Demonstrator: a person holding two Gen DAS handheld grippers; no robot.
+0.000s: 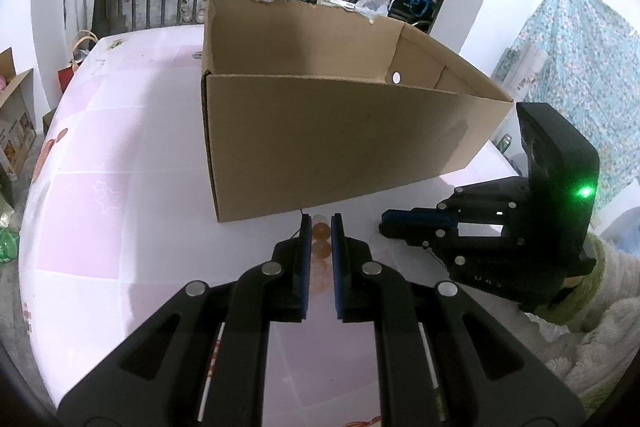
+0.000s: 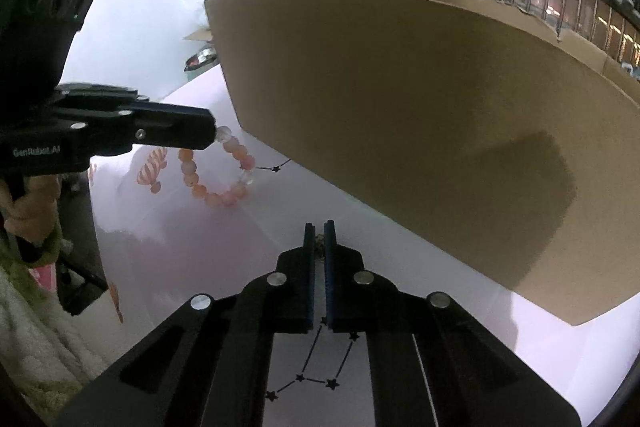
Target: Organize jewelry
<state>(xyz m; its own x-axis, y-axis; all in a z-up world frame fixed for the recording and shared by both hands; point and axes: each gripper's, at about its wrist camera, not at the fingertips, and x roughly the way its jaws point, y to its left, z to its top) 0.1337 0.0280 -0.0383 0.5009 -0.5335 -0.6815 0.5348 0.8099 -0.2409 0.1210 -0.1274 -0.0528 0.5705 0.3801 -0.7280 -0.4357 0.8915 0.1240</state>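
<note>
Left-wrist view: left gripper (image 1: 320,227) clenching one bead bracelet (image 1: 321,239) on table (image 1: 120,147), just beside one box (image 1: 340,147). Right gripper (image 2: 319,235) pinching shut, perhaps on something small and dark; cannot tell what. Likely pickup step; next, lifting bracelet over near wall into box.

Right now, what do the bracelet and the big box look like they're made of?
Bracelet: round beads, likely stone or glass; matte peach-orange, a few milky-translucent, on a strand I can't see. Box: corrugated cardboard, plain brown, matte; rough torn edge along its far rim, fold seam at the corner.
</note>
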